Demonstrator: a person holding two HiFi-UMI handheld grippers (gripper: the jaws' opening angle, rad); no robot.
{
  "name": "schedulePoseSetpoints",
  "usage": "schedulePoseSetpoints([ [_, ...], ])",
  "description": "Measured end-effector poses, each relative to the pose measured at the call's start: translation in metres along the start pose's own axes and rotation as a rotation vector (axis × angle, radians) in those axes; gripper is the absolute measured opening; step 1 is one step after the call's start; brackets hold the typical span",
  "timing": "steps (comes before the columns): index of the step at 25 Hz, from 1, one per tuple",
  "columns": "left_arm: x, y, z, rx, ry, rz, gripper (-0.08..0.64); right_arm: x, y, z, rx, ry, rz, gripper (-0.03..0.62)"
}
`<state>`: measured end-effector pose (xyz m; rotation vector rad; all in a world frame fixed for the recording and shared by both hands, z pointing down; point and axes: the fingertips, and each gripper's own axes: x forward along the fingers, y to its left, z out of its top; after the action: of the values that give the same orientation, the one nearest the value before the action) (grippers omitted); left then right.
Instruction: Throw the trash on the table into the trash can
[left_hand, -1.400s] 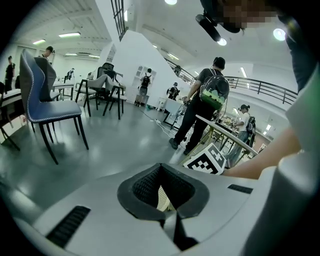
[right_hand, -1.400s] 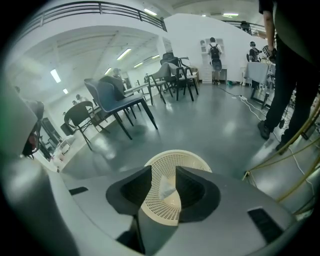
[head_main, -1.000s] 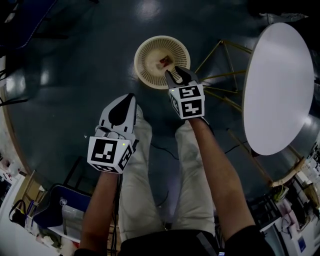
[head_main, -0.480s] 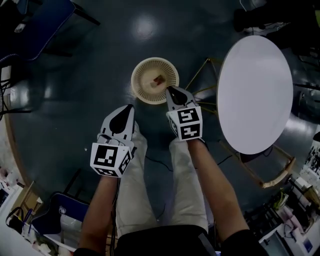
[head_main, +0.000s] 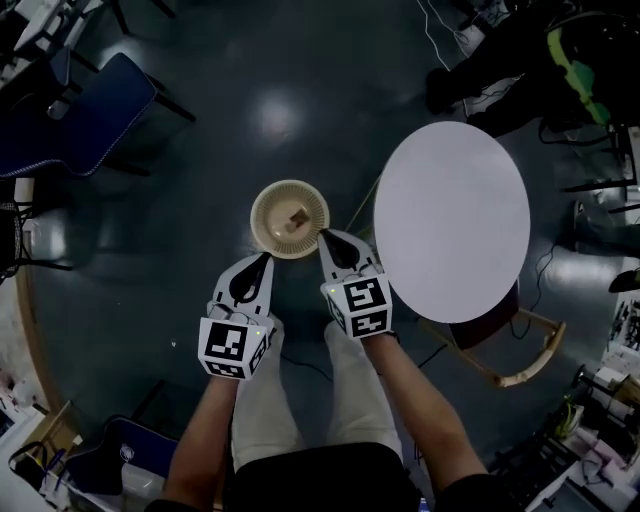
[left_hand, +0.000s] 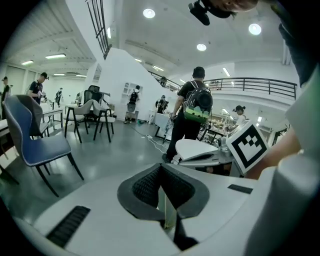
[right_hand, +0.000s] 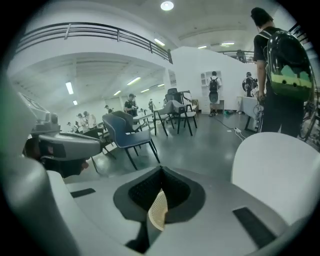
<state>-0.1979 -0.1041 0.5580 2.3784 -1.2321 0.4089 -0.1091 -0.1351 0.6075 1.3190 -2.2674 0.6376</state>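
Left gripper (head_main: 265, 258) and right gripper (head_main: 323, 236), closed and empty, point forward by the trash can (head_main: 256, 220); its scrap (head_main: 298, 218) looks blurry.

We're looking down at the dark glossy floor (head_main: 200, 150), and it's carrying the round white table (head_main: 452, 215). The pale trash can (head_main: 258, 222) is standing just left of that table, and the blue chair (head_main: 85, 115) is sitting well beyond, farther left.
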Motion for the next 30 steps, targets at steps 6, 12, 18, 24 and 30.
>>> schedulePoseSetpoints([
  [6, -0.017, -0.050, 0.046, -0.003, -0.025, -0.021, 0.009, -0.065, 0.012, 0.053, 0.011, -0.086, 0.047, 0.018],
  [12, -0.021, -0.082, 0.095, 0.024, -0.064, -0.004, 0.009, -0.113, 0.006, 0.110, -0.043, -0.168, 0.082, 0.018],
  [18, -0.027, -0.136, 0.135, 0.043, -0.107, 0.023, 0.009, -0.186, -0.018, 0.143, -0.077, -0.238, 0.094, 0.018],
  [24, -0.025, -0.197, 0.157, 0.067, -0.138, 0.059, 0.009, -0.249, -0.048, 0.150, -0.082, -0.282, 0.120, 0.018],
  [30, -0.018, -0.244, 0.165, 0.089, -0.146, 0.083, 0.009, -0.289, -0.076, 0.163, -0.116, -0.318, 0.139, 0.018],
])
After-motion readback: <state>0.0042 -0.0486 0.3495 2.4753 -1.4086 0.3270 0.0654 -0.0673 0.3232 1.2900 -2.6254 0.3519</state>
